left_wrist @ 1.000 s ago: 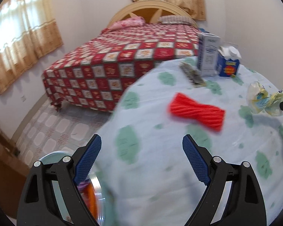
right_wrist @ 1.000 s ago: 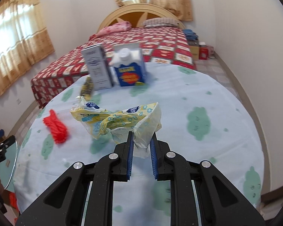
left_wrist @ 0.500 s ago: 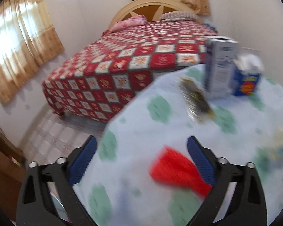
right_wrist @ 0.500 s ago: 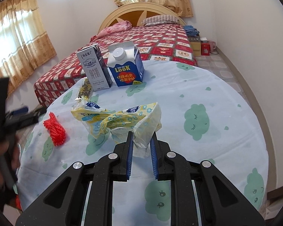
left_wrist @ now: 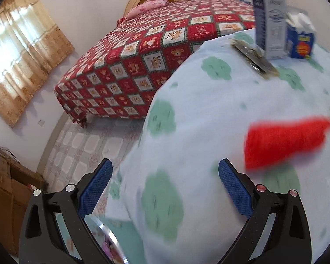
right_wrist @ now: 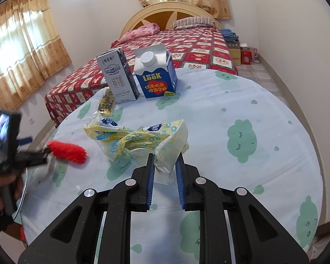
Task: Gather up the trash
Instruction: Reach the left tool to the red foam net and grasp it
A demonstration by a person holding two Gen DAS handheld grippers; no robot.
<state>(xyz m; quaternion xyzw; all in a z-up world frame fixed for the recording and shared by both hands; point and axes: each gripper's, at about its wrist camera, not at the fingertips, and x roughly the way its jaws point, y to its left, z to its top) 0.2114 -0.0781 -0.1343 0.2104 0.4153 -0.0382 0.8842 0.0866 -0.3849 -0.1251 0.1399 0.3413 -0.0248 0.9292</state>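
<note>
Now the right gripper (right_wrist: pixel 165 165) is clamped on a crumpled yellow-and-clear plastic wrapper (right_wrist: pixel 140 140) lying mid-table (right_wrist: pixel 242 110). Behind it: blue carton (right_wrist: pixel 157 81) marked "LOOK", grey carton (right_wrist: pixel 118 79). Left gripper (left_wrist: pixel 165 182), fingers wide apart, has swung left vs. 0.5 s ago; blurred red netting (left_wrist: pixel 283 142) sits right of it, not held.

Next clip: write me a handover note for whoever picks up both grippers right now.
Right gripper: jaws shut on the yellow wrapper, which still touches the table.
Left gripper: jaws open, empty, at the table's near edge, left of the red mesh.
On the table: grey carton, blue carton, flat dark wrapper beside them.
Done: nothing visibly binned.
Left: bin the wrapper, then the mesh, cartons and dark wrapper.
</note>
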